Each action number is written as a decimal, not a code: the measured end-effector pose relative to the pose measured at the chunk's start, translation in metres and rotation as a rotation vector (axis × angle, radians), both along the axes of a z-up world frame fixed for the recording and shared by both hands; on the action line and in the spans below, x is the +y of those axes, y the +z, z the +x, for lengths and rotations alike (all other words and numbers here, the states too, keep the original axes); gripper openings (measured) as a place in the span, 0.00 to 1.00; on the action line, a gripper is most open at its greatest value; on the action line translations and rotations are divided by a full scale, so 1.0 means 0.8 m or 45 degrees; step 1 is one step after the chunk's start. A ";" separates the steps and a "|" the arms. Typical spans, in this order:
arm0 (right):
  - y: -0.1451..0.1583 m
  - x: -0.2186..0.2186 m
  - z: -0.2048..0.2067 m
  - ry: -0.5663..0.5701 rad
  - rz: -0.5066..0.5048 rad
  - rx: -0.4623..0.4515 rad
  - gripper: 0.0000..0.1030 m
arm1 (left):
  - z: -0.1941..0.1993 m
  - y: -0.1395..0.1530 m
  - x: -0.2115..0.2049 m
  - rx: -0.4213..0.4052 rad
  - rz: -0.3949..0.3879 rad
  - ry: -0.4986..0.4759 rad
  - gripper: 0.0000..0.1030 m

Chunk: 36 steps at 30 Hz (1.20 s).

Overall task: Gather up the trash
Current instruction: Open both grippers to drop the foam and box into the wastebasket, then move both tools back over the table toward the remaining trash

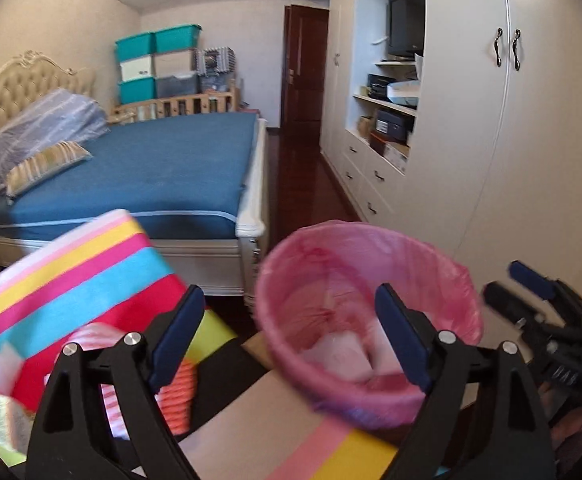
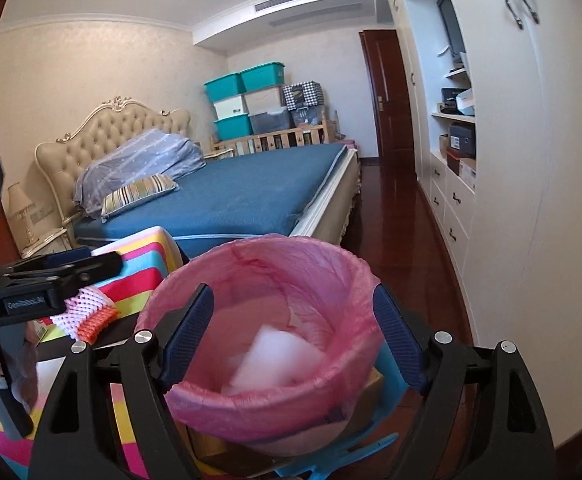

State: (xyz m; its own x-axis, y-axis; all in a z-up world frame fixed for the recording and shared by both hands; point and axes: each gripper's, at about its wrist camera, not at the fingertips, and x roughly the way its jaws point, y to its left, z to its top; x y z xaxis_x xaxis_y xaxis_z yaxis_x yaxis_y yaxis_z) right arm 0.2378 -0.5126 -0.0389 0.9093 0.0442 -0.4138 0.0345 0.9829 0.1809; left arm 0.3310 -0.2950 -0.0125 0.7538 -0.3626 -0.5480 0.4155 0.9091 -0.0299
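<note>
Two grippers hover over a pink-lined trash bin (image 2: 275, 320) at lower centre of both views, white crumpled trash (image 2: 275, 360) lying inside it. Left gripper (image 1: 291, 336) and right gripper (image 2: 293, 338) both have their fingers spread apart, holding nothing. Pink and orange foam netting (image 2: 91, 312) lies on the striped cloth (image 2: 139, 276) at left.

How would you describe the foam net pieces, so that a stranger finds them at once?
Start at the pink-lined bin; left of it is a striped cloth. On it lie the foam nets, under the left gripper. Only they have open mesh, pink-white and orange.
</note>
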 end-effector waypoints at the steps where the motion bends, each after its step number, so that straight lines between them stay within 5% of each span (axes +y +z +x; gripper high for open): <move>1: 0.001 0.001 -0.006 -0.001 0.000 -0.004 0.76 | -0.006 0.001 0.010 -0.015 0.010 0.019 0.87; 7: 0.002 0.024 -0.036 0.032 0.003 -0.020 0.76 | -0.074 0.012 0.084 -0.094 0.057 0.116 0.95; 19: 0.009 0.175 -0.020 0.328 -0.169 0.058 0.82 | -0.203 0.006 0.277 -0.150 0.178 0.355 0.95; 27: 0.001 0.273 0.006 0.469 -0.303 0.154 0.82 | -0.256 -0.007 0.403 -0.092 0.111 0.581 0.95; 36: -0.007 0.368 0.033 0.532 -0.470 0.193 0.82 | -0.277 -0.006 0.467 -0.088 0.065 0.716 0.95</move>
State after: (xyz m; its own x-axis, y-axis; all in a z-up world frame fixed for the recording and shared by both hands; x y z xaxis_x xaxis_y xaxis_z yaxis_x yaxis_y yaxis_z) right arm 0.2641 -0.2184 -0.0447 0.7750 0.2149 -0.5943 -0.3715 0.9157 -0.1534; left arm 0.1096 0.0789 -0.0171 0.8578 0.1305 -0.4971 -0.1333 0.9906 0.0299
